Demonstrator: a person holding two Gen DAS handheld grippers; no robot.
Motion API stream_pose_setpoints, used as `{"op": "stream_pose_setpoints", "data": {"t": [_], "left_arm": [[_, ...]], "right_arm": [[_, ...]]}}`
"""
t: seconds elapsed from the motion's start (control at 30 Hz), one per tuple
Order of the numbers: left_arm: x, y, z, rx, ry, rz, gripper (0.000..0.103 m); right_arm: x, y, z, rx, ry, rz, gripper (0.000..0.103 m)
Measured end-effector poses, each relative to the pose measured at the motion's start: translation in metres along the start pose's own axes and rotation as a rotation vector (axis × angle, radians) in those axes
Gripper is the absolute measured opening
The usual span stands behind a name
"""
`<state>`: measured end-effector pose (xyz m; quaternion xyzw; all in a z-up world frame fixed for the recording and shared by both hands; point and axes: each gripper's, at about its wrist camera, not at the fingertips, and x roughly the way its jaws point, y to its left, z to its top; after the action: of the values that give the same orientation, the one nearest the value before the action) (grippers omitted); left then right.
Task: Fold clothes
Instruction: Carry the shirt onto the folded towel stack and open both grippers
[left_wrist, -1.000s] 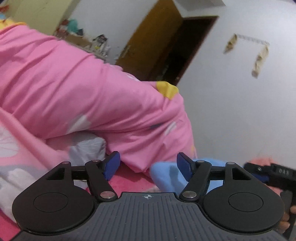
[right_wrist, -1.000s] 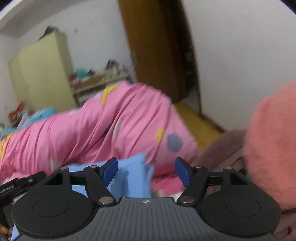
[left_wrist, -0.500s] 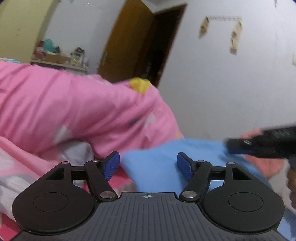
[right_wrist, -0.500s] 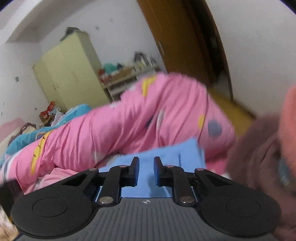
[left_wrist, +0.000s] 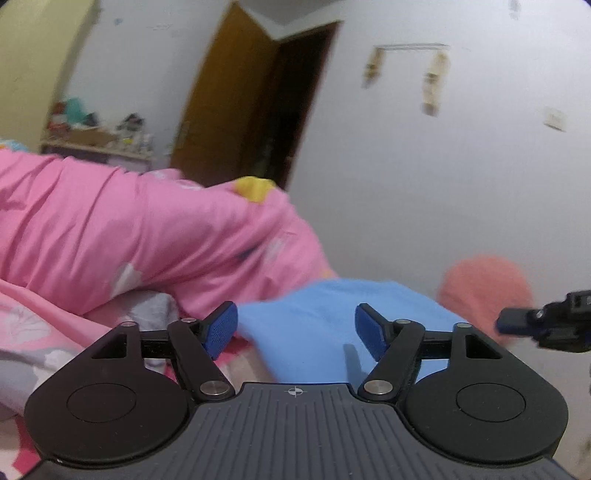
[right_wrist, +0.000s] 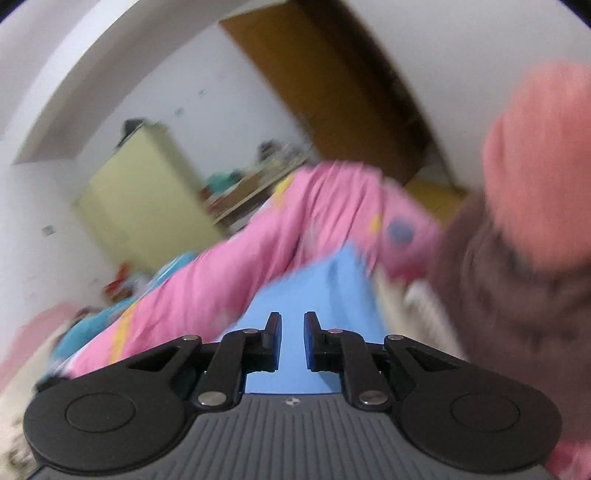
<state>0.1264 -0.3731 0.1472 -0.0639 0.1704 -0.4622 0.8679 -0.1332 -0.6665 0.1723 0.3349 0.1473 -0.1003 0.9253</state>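
Bedroom: pink duvet (left_wrist: 147, 236) behind blue garment (left_wrist: 314, 332); brown door (left_wrist: 229, 96) beyond.

right wrist view motion-blurred | blue cloth (right_wrist: 314, 291) near edge hidden behind jaws

One blue garment (left_wrist: 332, 325) — perhaps two quilts (left_wrist: 147, 236)

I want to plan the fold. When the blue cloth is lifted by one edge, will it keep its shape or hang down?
The blue cloth will probably hang limp: it drapes softly over the pink bedding. It seems thin and light, so one tool may lift it. The right tool has its fingers nearly together with cloth between them; the left tool is open.
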Motion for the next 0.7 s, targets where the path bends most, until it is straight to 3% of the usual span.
{"op": "stream_pose_setpoints", "data": {"t": [0.1, 0.17, 0.2, 0.37, 0.43, 0.5, 0.57, 0.63, 0.7], "left_arm": [[-0.019, -0.017, -0.014, 0.096, 0.026, -0.023, 0.097], [-0.023, -0.026, -0.021, 0.160, 0.052, 0.005, 0.097], [-0.024, -0.029, -0.023, 0.185, 0.062, 0.029, 0.097], [-0.077, -0.018, -0.018, 0.068, 0.033, 0.077, 0.099], [-0.107, -0.018, -0.019, 0.025, 0.039, 0.093, 0.100], [-0.136, -0.023, -0.025, -0.006, 0.067, 0.116, 0.102], [-0.168, -0.034, -0.033, -0.015, 0.095, 0.134, 0.103], [-0.202, -0.046, -0.041, -0.014, 0.112, 0.150, 0.103], [-0.235, -0.057, -0.048, -0.006, 0.115, 0.155, 0.103]], "right_arm": [[-0.021, -0.016, -0.025, 0.043, -0.003, -0.015, 0.014], [-0.036, -0.036, -0.029, 0.100, -0.044, -0.124, 0.014], [-0.048, -0.032, -0.036, 0.104, -0.061, -0.132, 0.015], [-0.108, -0.011, -0.069, 0.125, -0.151, -0.174, 0.018], [-0.132, -0.002, -0.083, 0.129, -0.183, -0.189, 0.028], [-0.146, 0.028, -0.101, 0.064, -0.160, -0.167, 0.043], [-0.163, 0.060, -0.128, -0.009, -0.142, -0.137, 0.046], [-0.179, 0.091, -0.155, -0.080, -0.130, -0.110, 0.060], [-0.193, 0.122, -0.177, -0.150, -0.128, -0.107, 0.068]]}}
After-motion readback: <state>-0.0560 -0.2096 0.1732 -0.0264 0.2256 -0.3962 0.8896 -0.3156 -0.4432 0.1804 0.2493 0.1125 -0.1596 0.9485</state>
